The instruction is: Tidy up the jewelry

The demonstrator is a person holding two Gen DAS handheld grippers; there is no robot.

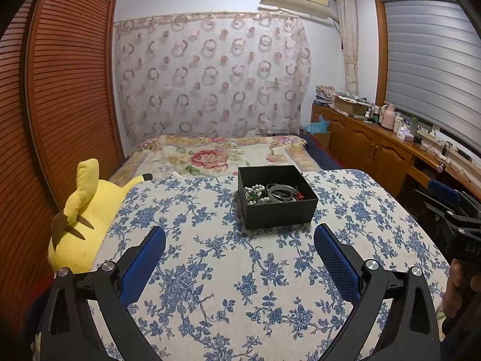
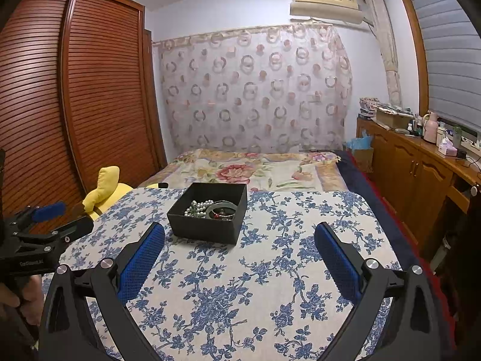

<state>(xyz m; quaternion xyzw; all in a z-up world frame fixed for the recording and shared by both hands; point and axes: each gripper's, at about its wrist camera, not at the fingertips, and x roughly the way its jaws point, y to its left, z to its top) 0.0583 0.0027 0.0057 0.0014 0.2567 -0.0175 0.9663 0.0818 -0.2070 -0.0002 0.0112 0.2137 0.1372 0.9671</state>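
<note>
- Left wrist view looks forward, low over the blue-flowered cloth desk [image 1: 240, 270].
- Right wrist view sits alongside, facing likewise; both share the open black square box [image 1: 278, 207] [image 2: 207, 219].

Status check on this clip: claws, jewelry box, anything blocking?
Left claw open, empty. Right claw open, empty. Black box on floral tablecloth, holding pearl beads and bangles. Path to box clear.

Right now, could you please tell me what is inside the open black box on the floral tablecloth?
The open black square box holds a white pearl-bead strand, grey bangles and something small and red. Anything beneath them is hidden.
</note>
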